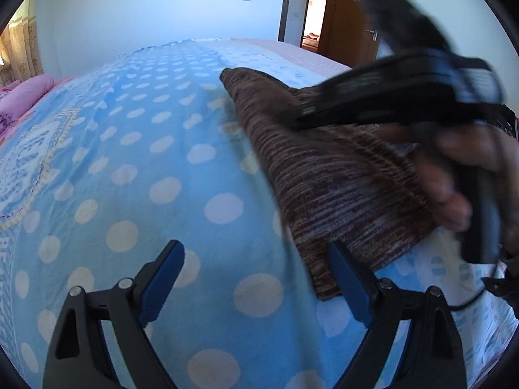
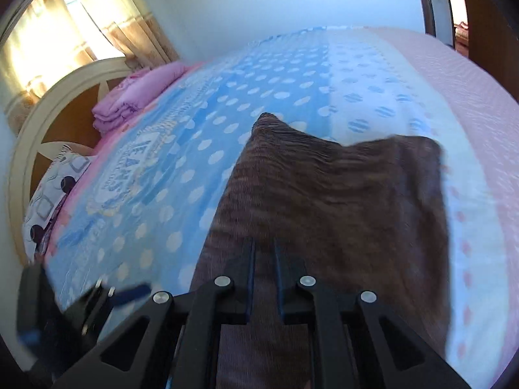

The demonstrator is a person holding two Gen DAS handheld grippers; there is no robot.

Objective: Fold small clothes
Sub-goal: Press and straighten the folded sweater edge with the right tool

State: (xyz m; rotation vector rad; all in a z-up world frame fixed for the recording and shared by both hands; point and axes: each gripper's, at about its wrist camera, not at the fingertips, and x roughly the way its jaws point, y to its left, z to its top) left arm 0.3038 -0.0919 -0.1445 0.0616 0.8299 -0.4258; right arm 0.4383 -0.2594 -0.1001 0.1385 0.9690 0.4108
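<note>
A brown striped knit garment lies on a blue polka-dot bedspread. My left gripper is open and empty, with its right finger by the garment's near edge. My right gripper is shut on the brown garment and holds a fold of it above the bed. In the left wrist view the right gripper shows blurred over the garment, with the hand that holds it. The left gripper shows blurred at the lower left of the right wrist view.
The bedspread covers a wide bed. Folded pink bedding and a patterned pillow lie by the headboard. A curtained window is behind it. A wooden door stands at the far right.
</note>
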